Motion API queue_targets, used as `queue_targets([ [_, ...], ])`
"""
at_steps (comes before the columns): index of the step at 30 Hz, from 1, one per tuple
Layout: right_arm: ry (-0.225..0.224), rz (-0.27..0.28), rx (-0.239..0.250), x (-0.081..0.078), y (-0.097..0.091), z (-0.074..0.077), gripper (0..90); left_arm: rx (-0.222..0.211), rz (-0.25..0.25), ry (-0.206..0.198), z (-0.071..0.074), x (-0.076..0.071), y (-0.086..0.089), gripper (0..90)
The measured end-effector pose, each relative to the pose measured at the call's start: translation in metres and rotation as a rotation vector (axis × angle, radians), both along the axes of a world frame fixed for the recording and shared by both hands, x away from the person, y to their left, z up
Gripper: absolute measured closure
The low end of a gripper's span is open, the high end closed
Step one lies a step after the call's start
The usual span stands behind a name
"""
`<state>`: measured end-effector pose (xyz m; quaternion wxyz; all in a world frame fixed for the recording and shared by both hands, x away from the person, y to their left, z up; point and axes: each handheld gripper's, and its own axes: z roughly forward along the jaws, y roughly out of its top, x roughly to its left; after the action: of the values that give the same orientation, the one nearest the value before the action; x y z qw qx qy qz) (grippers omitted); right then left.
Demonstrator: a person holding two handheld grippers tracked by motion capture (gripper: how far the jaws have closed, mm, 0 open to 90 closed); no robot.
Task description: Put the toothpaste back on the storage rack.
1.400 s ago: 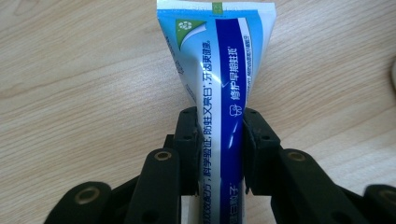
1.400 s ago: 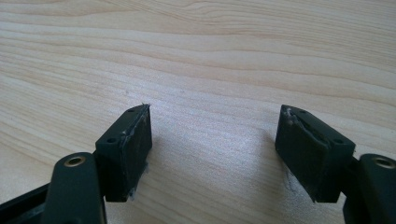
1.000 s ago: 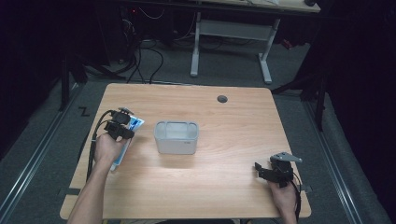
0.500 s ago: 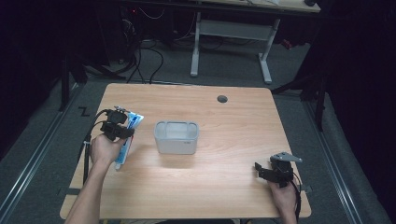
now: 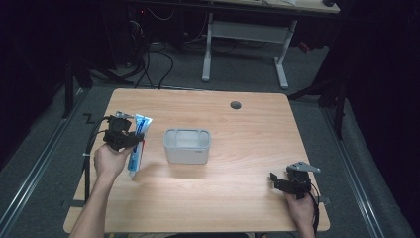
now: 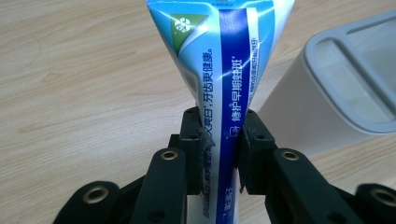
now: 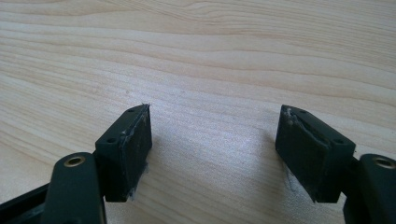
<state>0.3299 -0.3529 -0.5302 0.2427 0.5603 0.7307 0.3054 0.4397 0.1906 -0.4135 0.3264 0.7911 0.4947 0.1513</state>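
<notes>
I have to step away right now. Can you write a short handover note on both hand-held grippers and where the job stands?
Left hand-held gripper: shut on the toothpaste tube, at the table's left side.
Right hand-held gripper: open, empty, low over the table near its right front corner.
Grey holder: upright mid-table, just right of the tube.
Done: tube gripped.
Left: probably putting the tube into the holder and letting go.

Left gripper [image 5: 130,137]: matte black, boxy, bolted plates; black cable looping off toward 7 o'clock. Jaws are flat black blocks on arms with brass-ringed screw holes, small dark screws in the pads. Right gripper [image 5: 281,182]: same black build, grey three-cornered plate on top, pads [image 7: 135,140] scuffed whitish. Forearms bare, no sleeves.
</notes>
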Motion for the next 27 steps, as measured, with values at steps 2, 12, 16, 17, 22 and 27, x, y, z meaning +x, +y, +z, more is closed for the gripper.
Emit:
queue_targets([
  [2, 0.0, 0.0, 0.0, 0.0, 0.0, 0.0, 27.1, -0.016, -0.004, -0.014, 0.003, -0.003, 0.0, 74.9],
  [12, 0.0, 0.0, 0.0, 0.0, 0.0, 0.0, 27.2, -0.072, -0.032, -0.062, 0.015, -0.019, -0.002, 74.9],
  [16, 0.0, 0.001, -0.001, 0.0, 0.0, 0.0, 27.1, -0.11, -0.043, -0.076, 0.02, -0.024, -0.001, 75.1],
  [17, -0.002, 0.002, -0.002, 0.0, 0.0, 0.0, 27.2, -0.119, -0.045, -0.08, 0.021, -0.025, 0.0, 75.1],
  [22, -0.002, 0.002, -0.002, 0.0, 0.0, 0.0, 27.1, -0.149, -0.058, -0.096, 0.026, -0.032, -0.001, 75.1],
  [27, -0.001, 0.002, -0.001, 0.0, 0.0, 0.0, 27.1, -0.153, -0.067, -0.107, 0.03, -0.036, -0.001, 75.1],
])
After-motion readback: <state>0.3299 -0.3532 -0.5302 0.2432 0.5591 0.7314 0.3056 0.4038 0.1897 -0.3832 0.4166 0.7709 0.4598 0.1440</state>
